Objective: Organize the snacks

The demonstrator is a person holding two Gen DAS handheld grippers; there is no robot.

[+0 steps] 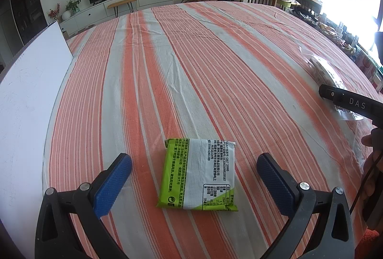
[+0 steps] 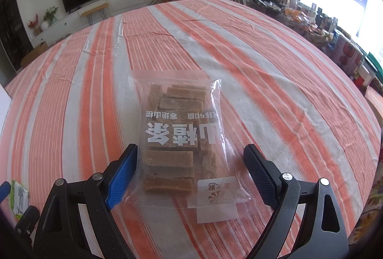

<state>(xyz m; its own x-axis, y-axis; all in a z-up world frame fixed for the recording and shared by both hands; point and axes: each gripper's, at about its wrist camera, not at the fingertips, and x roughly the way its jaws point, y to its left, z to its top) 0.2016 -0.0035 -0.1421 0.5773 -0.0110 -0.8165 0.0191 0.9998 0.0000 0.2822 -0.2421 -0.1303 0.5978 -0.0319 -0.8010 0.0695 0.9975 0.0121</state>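
Left wrist view shows the left gripper [image 1: 194,170] wide open, holding nothing; the green and white packet [image 1: 198,173] lies flat between its fingers near the tabletop's [image 1: 215,55] near edge, touching neither. The right gripper [image 2: 191,166], also wide open, has the clear bag of brown sticks [image 2: 178,136] between its fingers; whether the left pad [image 2: 122,177] touches the film is hard to tell. The bag's print appears upside down.

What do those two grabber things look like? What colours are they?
Both look alike. The left gripper and right gripper have black plastic arms with silver round bolts and bumpy blue rubber pads on the fingers. Seen from the left, the right one's black body says "DAS" in pale letters.
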